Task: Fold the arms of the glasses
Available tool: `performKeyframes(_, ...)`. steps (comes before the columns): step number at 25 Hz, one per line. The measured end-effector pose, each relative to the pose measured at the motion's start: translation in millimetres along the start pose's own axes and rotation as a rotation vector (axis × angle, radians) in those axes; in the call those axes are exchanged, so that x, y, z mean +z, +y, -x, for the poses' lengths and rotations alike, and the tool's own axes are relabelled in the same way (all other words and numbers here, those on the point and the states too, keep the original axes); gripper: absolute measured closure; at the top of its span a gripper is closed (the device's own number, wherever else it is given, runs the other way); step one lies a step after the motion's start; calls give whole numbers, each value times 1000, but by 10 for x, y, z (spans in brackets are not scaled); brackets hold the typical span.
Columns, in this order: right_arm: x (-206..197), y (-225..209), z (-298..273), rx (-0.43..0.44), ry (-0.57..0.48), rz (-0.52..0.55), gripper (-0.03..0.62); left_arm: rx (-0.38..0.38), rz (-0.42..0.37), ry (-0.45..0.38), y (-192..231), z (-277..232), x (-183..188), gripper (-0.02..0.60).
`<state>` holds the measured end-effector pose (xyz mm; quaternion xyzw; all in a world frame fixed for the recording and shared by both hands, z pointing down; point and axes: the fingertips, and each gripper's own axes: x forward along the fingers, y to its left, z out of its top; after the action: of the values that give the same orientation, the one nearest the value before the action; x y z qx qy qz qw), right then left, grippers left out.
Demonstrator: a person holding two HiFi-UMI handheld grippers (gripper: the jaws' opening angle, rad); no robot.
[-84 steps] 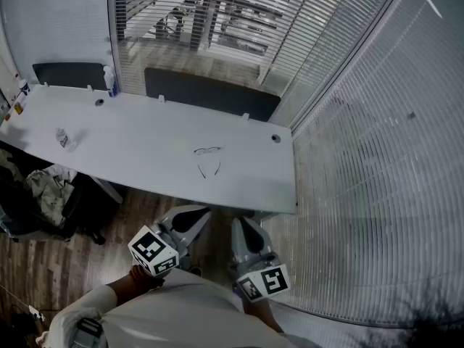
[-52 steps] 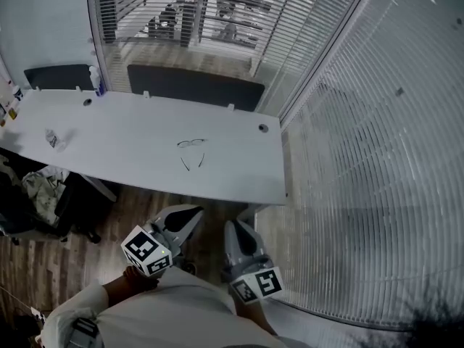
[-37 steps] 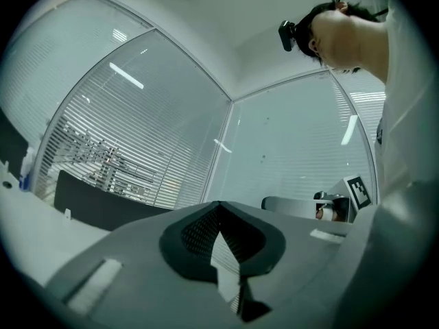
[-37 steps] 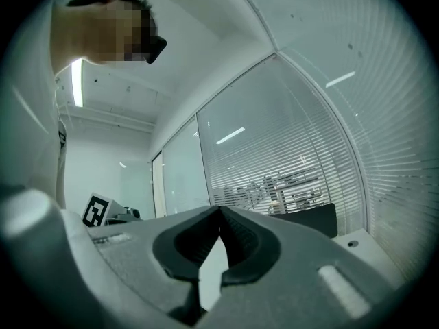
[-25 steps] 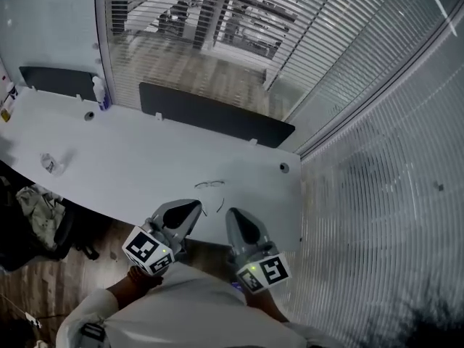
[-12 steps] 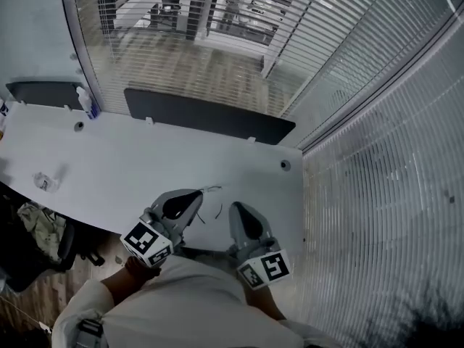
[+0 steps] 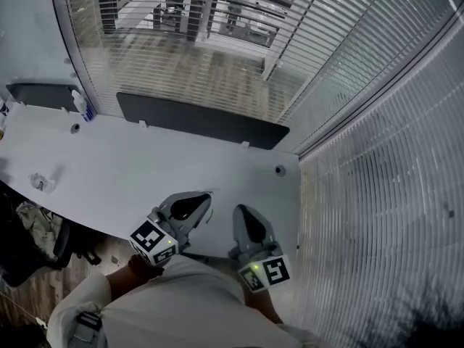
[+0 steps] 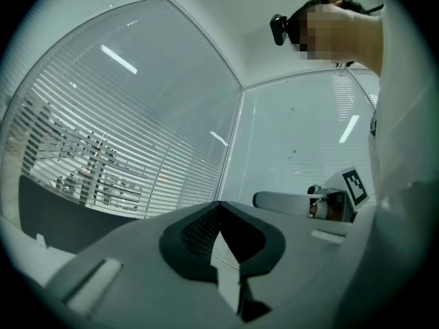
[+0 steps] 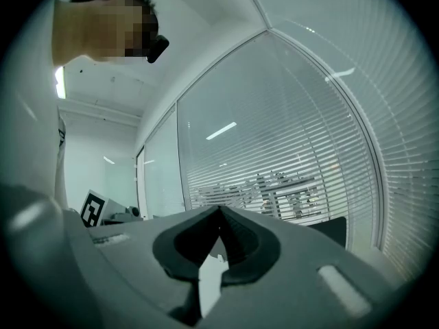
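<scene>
In the head view only a thin sliver of the glasses (image 7: pixel 211 192) shows on the white table (image 7: pixel 109 165); the rest is hidden under my left gripper (image 7: pixel 205 199). That gripper hangs over the table's near edge, its jaws together with nothing between them. My right gripper (image 7: pixel 239 210) is beside it to the right, also shut and empty, its tip just past the edge. In the left gripper view (image 8: pixel 219 204) and the right gripper view (image 9: pixel 219 210) the pads meet at a point, and the glasses do not appear.
A dark panel (image 7: pixel 196 118) runs along the table's far edge, with a small bottle (image 7: pixel 78 101) at its left end. A crumpled clear object (image 7: pixel 40 182) lies far left and a cable grommet (image 7: pixel 280 170) near the right corner. Glass walls with blinds (image 7: pixel 362 158) stand behind and to the right.
Both grippers have come forward from in front of the table to over its near edge. The glasses, plainly visible before, are now mostly covered by the left gripper.
</scene>
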<state>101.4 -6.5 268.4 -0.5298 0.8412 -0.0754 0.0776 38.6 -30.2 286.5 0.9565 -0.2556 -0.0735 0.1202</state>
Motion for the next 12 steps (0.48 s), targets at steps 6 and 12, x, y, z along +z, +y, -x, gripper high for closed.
performKeyframes(6, -1, -81, -39, -1, -1, 4, 594, 9, -1, 1, 15, -48, 40, 578)
performKeyframes(12, 36, -88, -117, 21, -6, 10, 594, 31, -11, 0, 99, -54, 68, 578)
